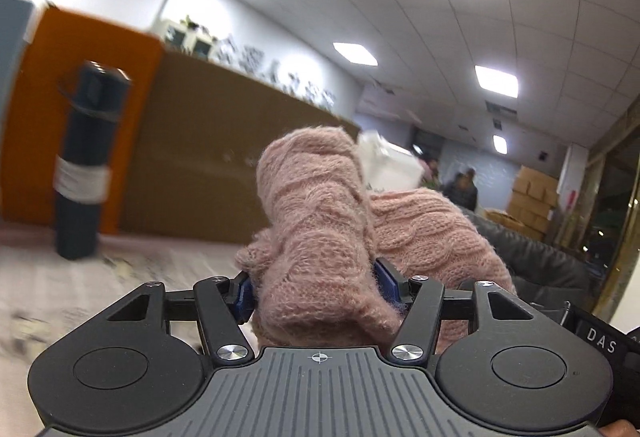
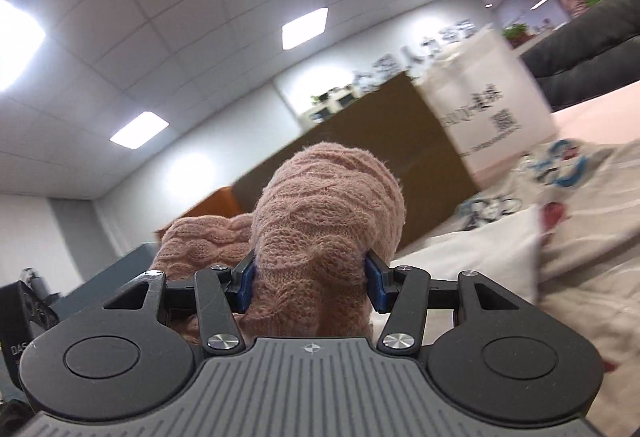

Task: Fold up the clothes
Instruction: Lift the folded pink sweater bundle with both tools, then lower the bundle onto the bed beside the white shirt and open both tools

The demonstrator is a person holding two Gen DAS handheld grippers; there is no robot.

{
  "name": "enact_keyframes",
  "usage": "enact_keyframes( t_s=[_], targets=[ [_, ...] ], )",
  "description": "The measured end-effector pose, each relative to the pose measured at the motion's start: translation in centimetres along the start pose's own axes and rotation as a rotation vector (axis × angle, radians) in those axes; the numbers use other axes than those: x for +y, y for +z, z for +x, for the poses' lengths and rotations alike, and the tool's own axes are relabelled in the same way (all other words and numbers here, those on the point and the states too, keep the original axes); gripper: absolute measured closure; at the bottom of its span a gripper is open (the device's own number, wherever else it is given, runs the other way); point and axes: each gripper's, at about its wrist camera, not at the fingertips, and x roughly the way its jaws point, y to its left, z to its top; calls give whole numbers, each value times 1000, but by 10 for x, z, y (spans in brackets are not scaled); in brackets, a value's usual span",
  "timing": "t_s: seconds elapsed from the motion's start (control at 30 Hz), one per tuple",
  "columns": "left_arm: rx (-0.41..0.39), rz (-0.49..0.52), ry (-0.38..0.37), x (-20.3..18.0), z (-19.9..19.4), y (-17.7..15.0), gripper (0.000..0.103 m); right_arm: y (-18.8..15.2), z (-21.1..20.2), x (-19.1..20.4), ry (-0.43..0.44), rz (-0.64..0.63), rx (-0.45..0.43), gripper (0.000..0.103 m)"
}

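A pink cable-knit sweater (image 1: 316, 221) is bunched between the blue pads of my left gripper (image 1: 318, 291), which is shut on it and tilted upward toward the ceiling. More of the sweater spreads off to the right. In the right wrist view the same pink sweater (image 2: 320, 217) bulges up between the blue pads of my right gripper (image 2: 312, 285), also shut on it and tilted upward. Both grippers hold the garment lifted; its lower part is hidden behind the gripper bodies.
A dark bottle (image 1: 86, 161) stands on the pale table (image 1: 48, 277) at the left, before orange and brown partitions (image 1: 224, 157). A white paper bag (image 2: 488, 97) and printed white garments (image 2: 560, 205) lie at the right. A dark sofa (image 1: 540, 261) is behind.
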Motion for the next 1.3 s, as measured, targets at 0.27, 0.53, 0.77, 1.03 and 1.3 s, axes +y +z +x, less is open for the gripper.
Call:
enact_keyframes(
  t_s=[0.27,0.53,0.77,1.03,1.3],
  targets=[
    [69,37,36,3,48,-23,44,-14,18,-43,-207,-10,49,51],
    [121,48,117,10,54,-38,19,-22,34,-53,-280,28,164,21],
    [105,46,108,13,27,-29,4,-21,21,-66,-185,142,136,3],
    [40,138,142,37,-58,-17,0,-15,-7,-65,-100,200,-14,0],
    [-39,130,236,76,-129,-3,0,-34,-21,11,-67,140,-17,0]
  ],
)
